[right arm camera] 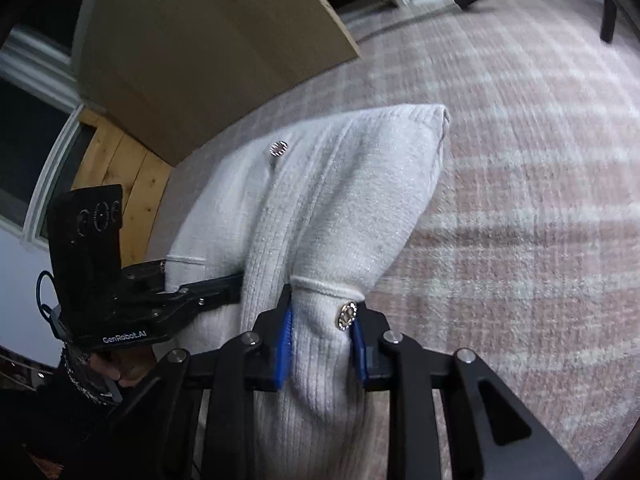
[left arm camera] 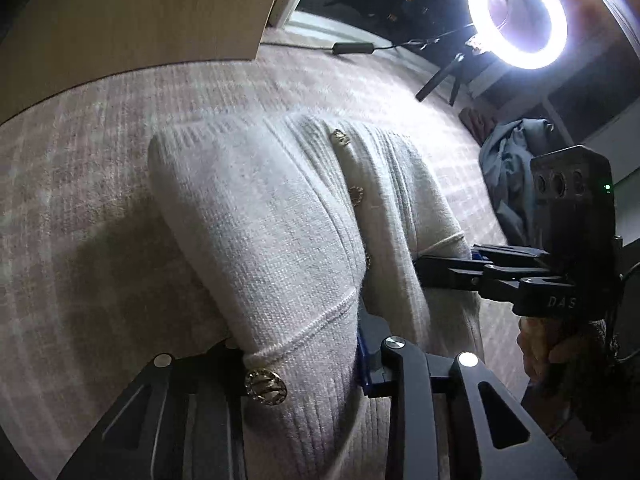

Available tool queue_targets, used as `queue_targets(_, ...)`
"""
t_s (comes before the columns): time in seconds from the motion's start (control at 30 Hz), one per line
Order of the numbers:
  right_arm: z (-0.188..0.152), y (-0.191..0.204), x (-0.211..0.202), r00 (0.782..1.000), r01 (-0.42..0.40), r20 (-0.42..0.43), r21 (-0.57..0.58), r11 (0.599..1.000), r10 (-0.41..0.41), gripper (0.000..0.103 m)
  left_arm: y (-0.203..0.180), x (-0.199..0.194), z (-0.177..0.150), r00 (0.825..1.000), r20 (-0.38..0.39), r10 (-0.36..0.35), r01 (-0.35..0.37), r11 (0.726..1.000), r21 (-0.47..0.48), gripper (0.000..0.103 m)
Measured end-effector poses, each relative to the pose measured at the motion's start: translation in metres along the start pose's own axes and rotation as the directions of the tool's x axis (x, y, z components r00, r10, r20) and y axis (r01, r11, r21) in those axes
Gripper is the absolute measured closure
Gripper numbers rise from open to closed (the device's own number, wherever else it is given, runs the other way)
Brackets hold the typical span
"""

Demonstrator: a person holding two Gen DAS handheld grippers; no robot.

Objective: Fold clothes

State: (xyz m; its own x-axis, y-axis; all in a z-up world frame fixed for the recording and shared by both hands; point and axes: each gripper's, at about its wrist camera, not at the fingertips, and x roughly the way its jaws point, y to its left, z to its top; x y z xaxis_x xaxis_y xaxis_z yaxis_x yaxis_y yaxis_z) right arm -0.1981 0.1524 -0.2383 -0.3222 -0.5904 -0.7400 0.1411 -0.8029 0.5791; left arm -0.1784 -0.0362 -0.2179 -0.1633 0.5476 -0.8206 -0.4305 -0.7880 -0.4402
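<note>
A white knit cardigan [left arm camera: 280,216] with gold buttons hangs lifted above the pink plaid carpet [left arm camera: 80,200]. My left gripper [left arm camera: 300,364] is shut on one edge of it near a gold button [left arm camera: 266,388]. My right gripper [right arm camera: 320,344] is shut on another edge of the cardigan [right arm camera: 320,208], its blue pads [right arm camera: 284,344] pressing the knit beside a button [right arm camera: 347,315]. Each gripper shows in the other's view: the right one [left arm camera: 440,268] at the right, the left one [right arm camera: 224,284] at the left. The garment's lower end droops towards the carpet.
A tan board or furniture panel [left arm camera: 140,20] stands at the far left. A lit ring light [left arm camera: 518,20] on a tripod stands at the far right, with a cable and adapter [left arm camera: 354,47] on the floor. A blue garment [left arm camera: 508,176] lies piled at the right.
</note>
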Motion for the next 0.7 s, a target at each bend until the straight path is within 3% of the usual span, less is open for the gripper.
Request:
queue_targets(0.3,0.015,0.062,-0.018,0.998,-0.03,0.055,-0.101,0.994,0.035,0.08,-0.001,-0.058,-0.008,0.993,0.12,0.019,-0.019,1.0,0.0,0.075)
queue_targets(0.5,0.043,0.11,0.035,0.994,-0.103,0.013,-0.169,0.98,0.107,0.08,0.032,-0.11,-0.023,0.975,0.197,0.102,-0.096,0.995,-0.039,0.075)
queue_targets(0.7,0.072,0.158,0.089,0.984,-0.178,-0.033,-0.232,0.956,0.175,0.08,0.094,-0.151,-0.042,0.939,0.234,0.25,-0.224,0.966,-0.132,0.075)
